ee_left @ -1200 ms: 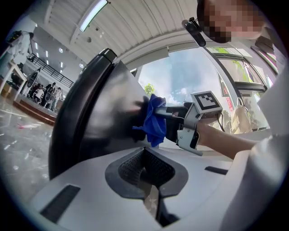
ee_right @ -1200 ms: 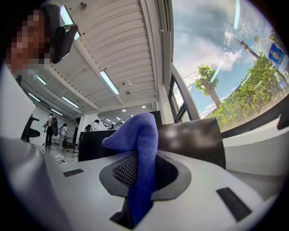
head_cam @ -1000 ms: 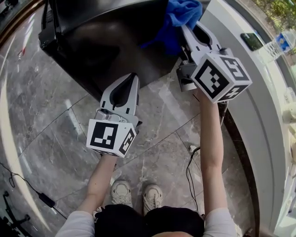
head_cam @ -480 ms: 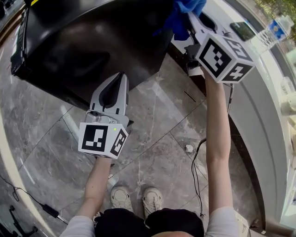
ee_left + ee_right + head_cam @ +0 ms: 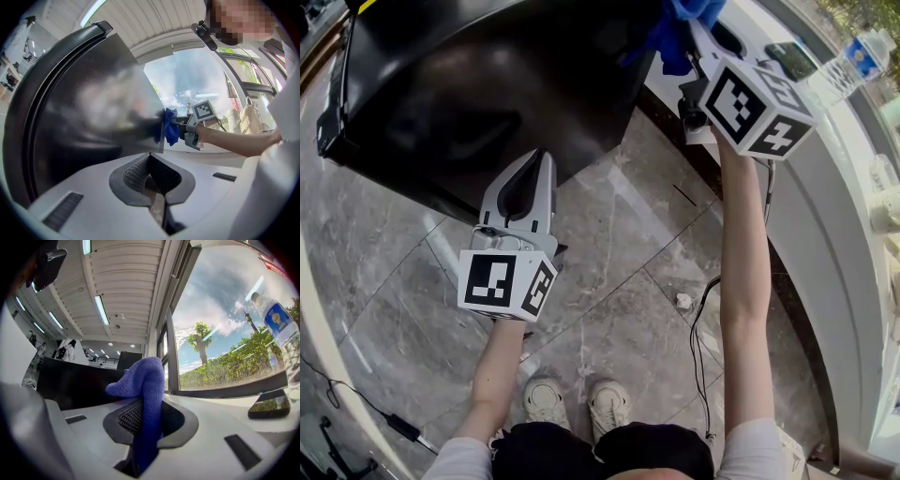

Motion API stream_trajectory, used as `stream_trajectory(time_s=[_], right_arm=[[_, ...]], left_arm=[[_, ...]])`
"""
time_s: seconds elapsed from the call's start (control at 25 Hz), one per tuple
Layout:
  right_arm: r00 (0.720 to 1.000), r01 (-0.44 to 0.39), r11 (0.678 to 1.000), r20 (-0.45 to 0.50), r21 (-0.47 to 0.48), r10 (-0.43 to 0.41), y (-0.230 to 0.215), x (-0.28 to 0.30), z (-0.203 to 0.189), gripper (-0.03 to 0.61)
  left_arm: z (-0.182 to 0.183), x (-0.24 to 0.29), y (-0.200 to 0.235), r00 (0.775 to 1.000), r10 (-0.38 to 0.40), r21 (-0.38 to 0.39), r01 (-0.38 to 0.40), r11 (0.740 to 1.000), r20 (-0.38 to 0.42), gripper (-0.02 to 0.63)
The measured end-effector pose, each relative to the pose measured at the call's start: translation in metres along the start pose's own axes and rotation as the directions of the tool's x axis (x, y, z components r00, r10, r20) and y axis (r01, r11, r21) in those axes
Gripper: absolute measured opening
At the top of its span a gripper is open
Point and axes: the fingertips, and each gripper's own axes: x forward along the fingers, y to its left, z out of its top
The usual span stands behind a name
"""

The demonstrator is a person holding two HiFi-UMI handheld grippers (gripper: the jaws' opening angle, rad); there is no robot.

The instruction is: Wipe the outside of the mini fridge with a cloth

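Note:
The black mini fridge (image 5: 478,84) fills the upper left of the head view, its glossy side facing me (image 5: 79,117). My right gripper (image 5: 701,21) is shut on a blue cloth (image 5: 677,28), held at the fridge's far right corner near the top edge. The cloth (image 5: 143,394) stands up between the shut jaws in the right gripper view, with the fridge (image 5: 75,383) dark behind it. My left gripper (image 5: 534,161) is shut with nothing in it, its tips just at the fridge's lower edge. From the left gripper view the cloth (image 5: 170,126) shows at the fridge's corner.
A white counter (image 5: 825,187) curves along the right, with a phone (image 5: 789,58) and a water bottle (image 5: 851,58) on it. A cable (image 5: 698,328) hangs to the marble floor (image 5: 619,281). My shoes (image 5: 577,401) stand below.
My right gripper with the cloth has moved up and away along the fridge's corner. The fridge has shifted left in view. The left gripper has barely moved.

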Motion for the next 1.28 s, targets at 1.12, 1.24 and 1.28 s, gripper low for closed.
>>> stream_trajectory(time_s=[1.12, 1.24, 1.28], right_arm=[[0.98, -0.181, 0.958, 0.122, 0.223, 0.157, 0.125, -0.077, 0.002, 0.08], [0.958, -0.282, 0.928, 0.115, 0.243, 0.261, 0.176, -0.083, -0.003, 0.08], [0.95, -0.31, 0.913, 0.115, 0.264, 0.29, 0.191, -0.086, -0.004, 0.08]], left_arm=[[0.015, -0.072, 0.035, 0.989, 0.146, 0.016, -0.146, 0.989, -0.004, 0.005], [0.016, -0.094, 0.048, 0.98, 0.199, -0.012, -0.199, 0.98, -0.006, 0.005], [0.018, -0.1, 0.049, 0.978, 0.208, -0.013, -0.208, 0.978, -0.005, 0.005]])
